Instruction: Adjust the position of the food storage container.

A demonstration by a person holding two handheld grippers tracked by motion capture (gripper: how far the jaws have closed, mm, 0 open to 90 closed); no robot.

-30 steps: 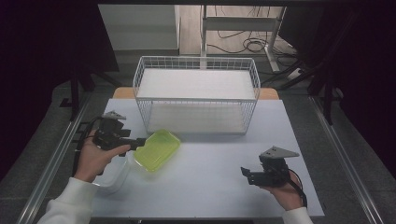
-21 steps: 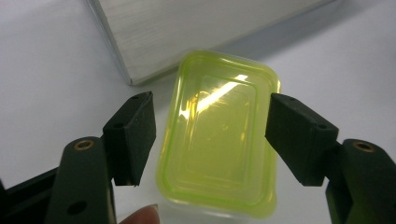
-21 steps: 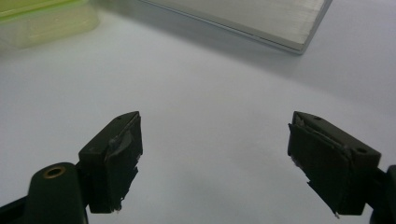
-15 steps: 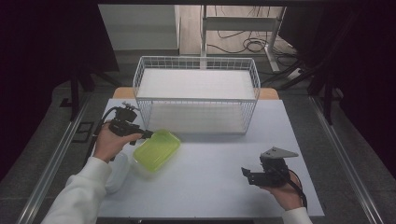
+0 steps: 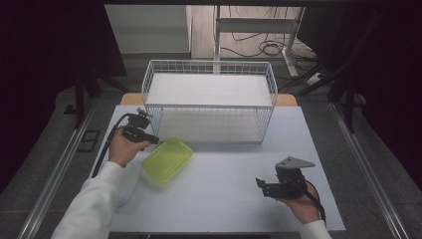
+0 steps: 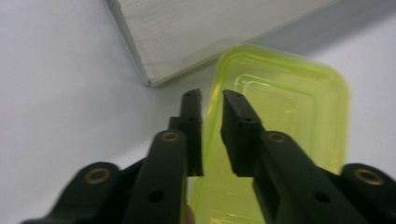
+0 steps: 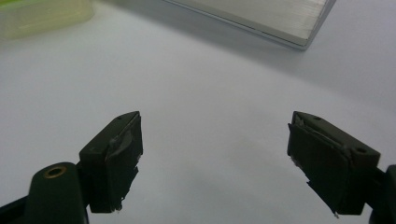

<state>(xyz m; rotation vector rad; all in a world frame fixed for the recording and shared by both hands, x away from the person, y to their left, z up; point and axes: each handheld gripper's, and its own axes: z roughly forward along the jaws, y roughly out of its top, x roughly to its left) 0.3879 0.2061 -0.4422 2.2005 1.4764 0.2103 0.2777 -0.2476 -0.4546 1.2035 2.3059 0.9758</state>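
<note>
The step in hand looks like grabbing the green box (image 5: pixel 167 159) so it can be moved, maybe into the wire basket (image 5: pixel 209 67) behind it.

Start at the left edge of the table (image 5: pixel 224 199). The left tool (image 5: pixel 154 141) sits at the box's far left corner, near the front left corner of the basket. In the left tool view, its two black jaws have just been closing and now stand close together, with the box's yellow-green rim (image 6: pixel 212 116) in the narrow gap between them. The left tool (image 6: pixel 211 100) seems to pinch that rim, but the view is blurry, so the grip may not be tight.

The green box lies flat on the table, toward the left side, just in front of the basket and not inside it.

Go on to the right. The right tool (image 5: pixel 260 183) rests near the front right corner of the table, well apart from the box. In the right tool view, the right tool (image 7: pixel 215 154) has its jaws wide open, with nothing but bare table between them.

Next, the left tool needs a firm hold on the rim. Then it should lift the box straight up, high enough to clear the basket's wall, and keep it level so it does not slip.
</note>
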